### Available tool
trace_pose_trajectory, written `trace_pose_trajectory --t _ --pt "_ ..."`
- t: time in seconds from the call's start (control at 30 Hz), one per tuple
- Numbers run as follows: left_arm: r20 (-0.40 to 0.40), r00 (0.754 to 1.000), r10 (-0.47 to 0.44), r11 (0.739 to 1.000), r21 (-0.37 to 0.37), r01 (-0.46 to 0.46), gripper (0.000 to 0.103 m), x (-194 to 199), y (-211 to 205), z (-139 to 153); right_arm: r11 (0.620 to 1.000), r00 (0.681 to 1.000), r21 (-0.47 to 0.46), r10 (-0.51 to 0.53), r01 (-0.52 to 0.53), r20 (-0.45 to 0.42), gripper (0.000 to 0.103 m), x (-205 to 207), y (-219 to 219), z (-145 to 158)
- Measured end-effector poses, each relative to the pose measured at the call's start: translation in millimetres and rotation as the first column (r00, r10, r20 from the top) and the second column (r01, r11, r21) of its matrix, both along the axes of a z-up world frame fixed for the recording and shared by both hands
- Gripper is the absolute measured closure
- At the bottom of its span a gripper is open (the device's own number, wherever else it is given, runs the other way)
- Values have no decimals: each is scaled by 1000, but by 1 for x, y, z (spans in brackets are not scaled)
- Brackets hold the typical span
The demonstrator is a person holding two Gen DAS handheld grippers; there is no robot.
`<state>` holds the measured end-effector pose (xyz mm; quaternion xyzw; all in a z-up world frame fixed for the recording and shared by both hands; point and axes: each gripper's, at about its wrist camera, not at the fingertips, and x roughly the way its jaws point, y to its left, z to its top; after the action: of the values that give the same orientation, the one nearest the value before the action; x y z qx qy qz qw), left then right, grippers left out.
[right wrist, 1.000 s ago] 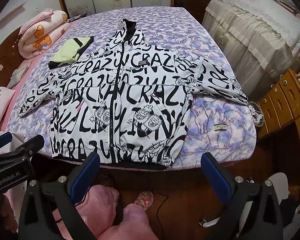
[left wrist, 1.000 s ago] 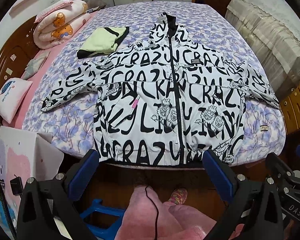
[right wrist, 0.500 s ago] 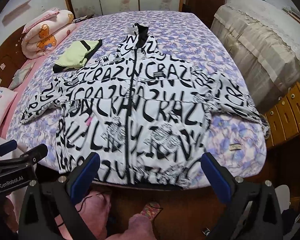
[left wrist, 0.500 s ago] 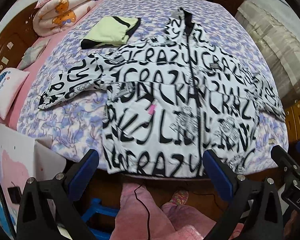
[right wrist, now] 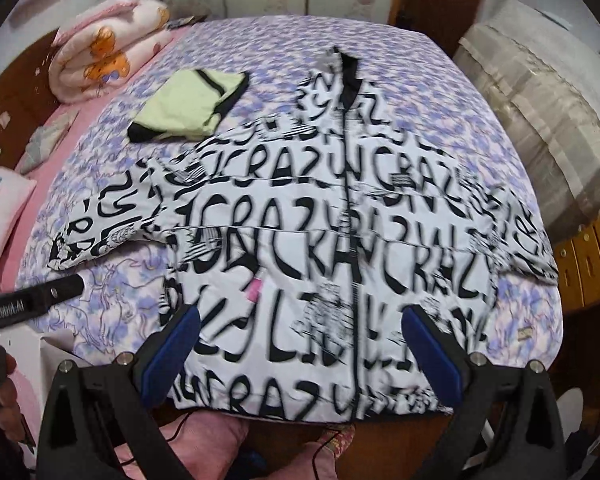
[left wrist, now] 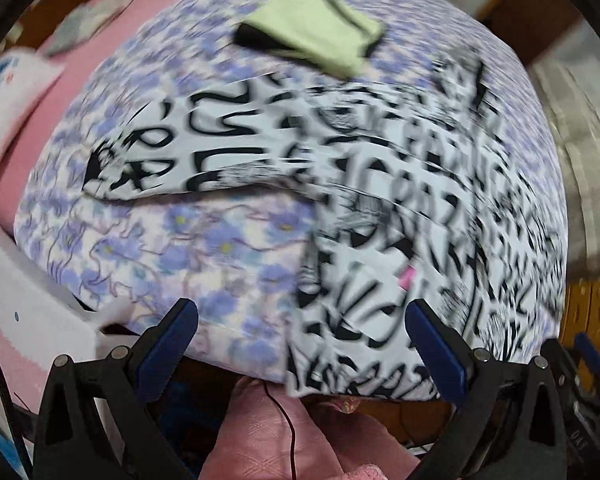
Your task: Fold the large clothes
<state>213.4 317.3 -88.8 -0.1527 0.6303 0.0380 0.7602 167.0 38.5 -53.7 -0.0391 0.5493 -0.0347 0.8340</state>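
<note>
With both our left hand-held gripper (left wrist: pixel 300 344) and right hand-held gripper (right wrist: pixel 300 340) wide open and empty, the white black-lettered zip jacket (right wrist: pixel 320 248) lies flat on the purple floral bed (right wrist: pixel 520 312), and a sloppy sleeve grab could bunch it.

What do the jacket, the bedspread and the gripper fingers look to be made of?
Jacket: probably a smooth synthetic shell, matte, printed with black lettering; it puffs softly and has stitched bands, so perhaps padded. Bedspread: looks like soft woven cotton, matte, with a purple floral print. Fingers: black rigid plastic or metal bodies with bolt heads, blue pads likely rubbery; blur leaves that open.
</note>
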Motion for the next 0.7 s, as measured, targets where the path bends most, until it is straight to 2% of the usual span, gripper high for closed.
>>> trace_pose_trajectory --t 0.23,0.4,0.47,0.53,0.63,0.7 --pt "-107 980 168 985 -24 -171 1 40 112 -66 993 994 -69 95 -99 -52 2 54 77 -35" --pt "-148 943 298 950 -54 -309 1 61 170 -116 973 976 -103 196 -206 -96 2 97 131 -78" --pt "-165 916 365 924 -59 -379 1 66 192 -138 962 959 -98 239 -255 -151 2 112 150 -103" --pt "-173 879 445 885 -70 -461 2 69 214 -156 952 944 -103 266 -290 -198 2 122 164 -124" --pt "-177 806 565 800 -119 -588 2 67 245 -181 945 933 -87 291 -315 -212 2 131 180 -146" --pt "-206 744 636 733 -141 -665 2 63 265 -199 945 931 -72 297 -318 -214 2 135 186 -159"
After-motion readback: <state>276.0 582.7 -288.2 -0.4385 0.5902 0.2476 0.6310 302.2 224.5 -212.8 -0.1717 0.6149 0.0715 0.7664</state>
